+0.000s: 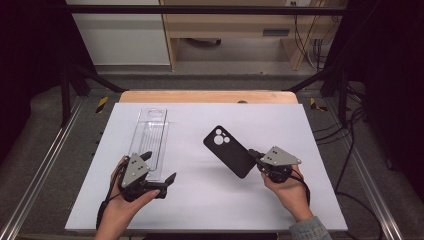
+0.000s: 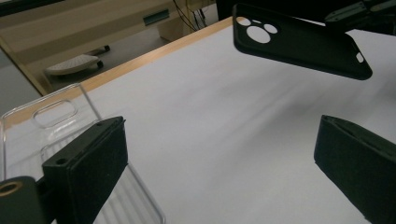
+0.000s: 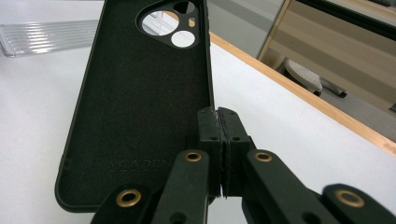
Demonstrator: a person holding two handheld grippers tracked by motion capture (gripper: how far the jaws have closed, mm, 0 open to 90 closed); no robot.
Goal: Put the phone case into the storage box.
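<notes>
While the right gripper (image 1: 256, 156) pinched the black case (image 1: 229, 151) by its side wall, lifted above mid-table, the left gripper (image 1: 159, 167) stood open beside the clear case (image 1: 150, 140) near the left edge. Black case looked light, flexible; rim grip suits.

Faint embossed letters, seemingly "YCADEN", stand inside the black phone case (image 3: 140, 93) near its bottom edge

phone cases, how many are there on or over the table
2. A clear plastic phone case lies flat on the white table, far left, beside the open left gripper. A black soft phone case is pinched at its edge by the right gripper.
</notes>
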